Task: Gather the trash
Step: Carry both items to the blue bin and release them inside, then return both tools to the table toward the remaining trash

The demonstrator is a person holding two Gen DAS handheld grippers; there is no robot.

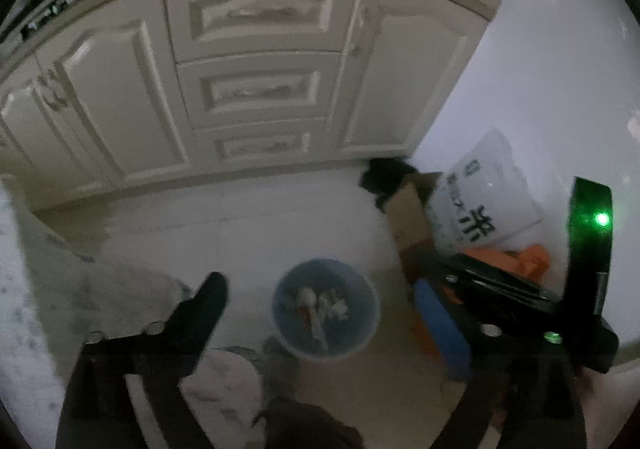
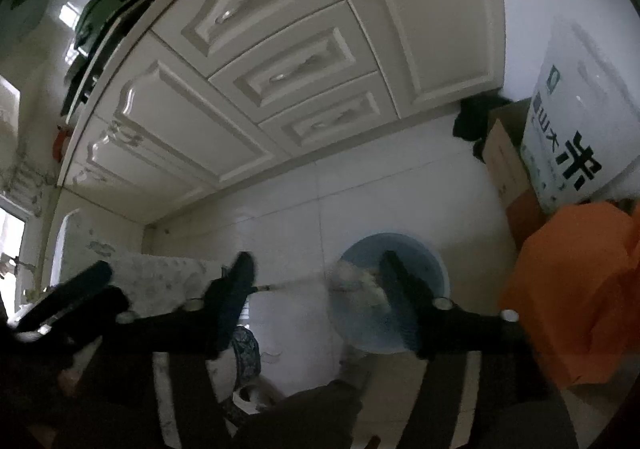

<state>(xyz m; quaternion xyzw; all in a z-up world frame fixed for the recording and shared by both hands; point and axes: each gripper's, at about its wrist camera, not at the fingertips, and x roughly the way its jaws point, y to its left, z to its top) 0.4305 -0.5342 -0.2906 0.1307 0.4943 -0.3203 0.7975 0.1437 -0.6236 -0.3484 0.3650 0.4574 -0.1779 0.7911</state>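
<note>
Blue plastic marks the bin (image 1: 326,309), which is sitting on the white floor (image 1: 240,225) between my left gripper's (image 1: 328,277) spread, empty fingers, with pale scraps (image 1: 324,307) lying inside it. Beside it a cardboard box (image 1: 412,221) and a white sack (image 1: 480,193) are leaning by the cabinet (image 1: 256,61). From my right wrist, my right gripper (image 2: 316,261) is hanging wide over the bin (image 2: 404,245); a blurred pale wad (image 2: 356,277) is showing between its fingers, and I cannot tell whether anything touches it.
</note>
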